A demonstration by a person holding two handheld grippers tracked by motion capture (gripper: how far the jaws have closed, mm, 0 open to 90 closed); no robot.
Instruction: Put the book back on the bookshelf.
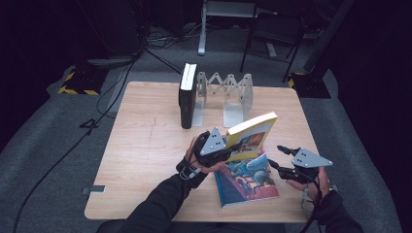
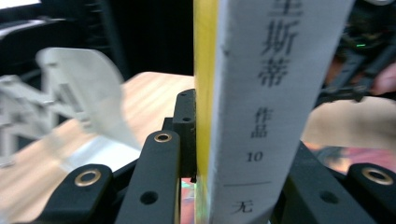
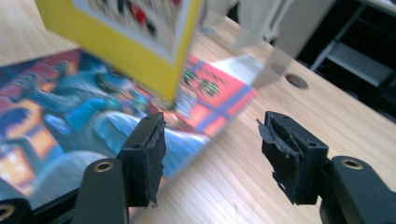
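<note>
Dim room, grey carpeted floor (image 1: 58,126), light wooden table (image 1: 145,141), black chair (image 1: 274,34) behind, cables (image 1: 160,41) on floor

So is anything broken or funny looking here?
Yes. The black pads on the right gripper look torn, with ragged, flaking edges. The yellow book is tilted, clamped in the left gripper above the blue book, which lies flat and askew on the table.

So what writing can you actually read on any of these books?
"斯蒂", "作品", "10" and "无": down the white spine of the yellow book, held in the left tool.
Blue book lying flat: cover lettering too blurred to read.
Black book by the bookend: nothing legible.
</note>
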